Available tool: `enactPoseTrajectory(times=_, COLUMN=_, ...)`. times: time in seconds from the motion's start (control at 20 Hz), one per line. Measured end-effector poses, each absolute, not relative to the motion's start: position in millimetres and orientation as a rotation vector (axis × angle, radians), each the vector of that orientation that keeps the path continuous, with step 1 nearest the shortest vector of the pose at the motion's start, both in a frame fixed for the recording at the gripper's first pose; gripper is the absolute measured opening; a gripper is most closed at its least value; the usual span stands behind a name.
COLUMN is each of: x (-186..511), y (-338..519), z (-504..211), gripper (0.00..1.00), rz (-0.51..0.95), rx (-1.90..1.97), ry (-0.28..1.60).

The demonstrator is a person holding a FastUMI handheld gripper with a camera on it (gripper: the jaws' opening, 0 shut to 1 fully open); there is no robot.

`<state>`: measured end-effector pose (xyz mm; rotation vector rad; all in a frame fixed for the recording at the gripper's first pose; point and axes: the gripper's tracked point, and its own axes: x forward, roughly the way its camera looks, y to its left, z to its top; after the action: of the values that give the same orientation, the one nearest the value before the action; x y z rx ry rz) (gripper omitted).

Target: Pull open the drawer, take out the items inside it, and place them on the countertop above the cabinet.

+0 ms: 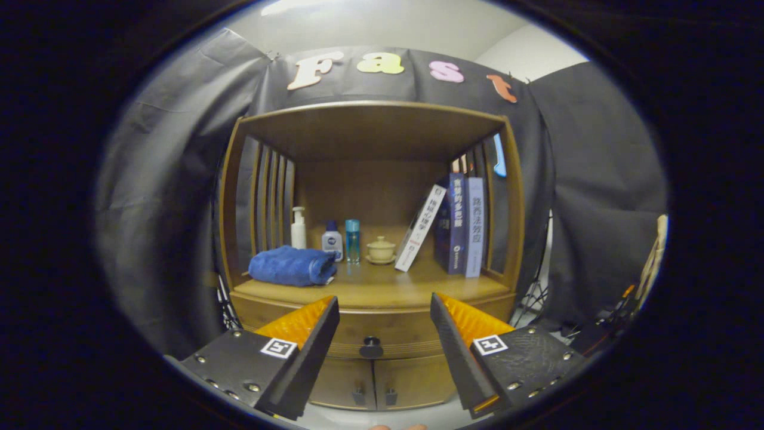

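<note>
A wooden cabinet stands ahead with an open shelf above a countertop [382, 289]. Below the countertop runs a closed drawer [388, 334] with a dark round knob [371, 344]. My gripper [385, 310] is open, held a short way in front of the drawer, with the knob showing in the gap between the two fingers. Nothing is held. What lies inside the drawer is hidden.
On the countertop rest a folded blue towel [292, 266], a white pump bottle [298, 228], two small bottles [341, 240], a lidded cup on a saucer [381, 249] and several books [456, 224]. Two small cabinet doors [373, 382] sit under the drawer. Black cloth hangs around.
</note>
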<state>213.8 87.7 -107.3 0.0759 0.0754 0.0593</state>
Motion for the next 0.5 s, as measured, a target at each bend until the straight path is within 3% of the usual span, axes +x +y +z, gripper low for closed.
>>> enactPoseTrajectory(times=0.4, x=272.1, y=93.7, z=-206.1, gripper=0.89, rz=0.072, rx=0.193, ry=0.249)
enactPoseTrajectory(times=0.5, x=284.0, y=90.7, z=-229.6, gripper=0.83, rz=0.057, rx=0.19, ry=0.307)
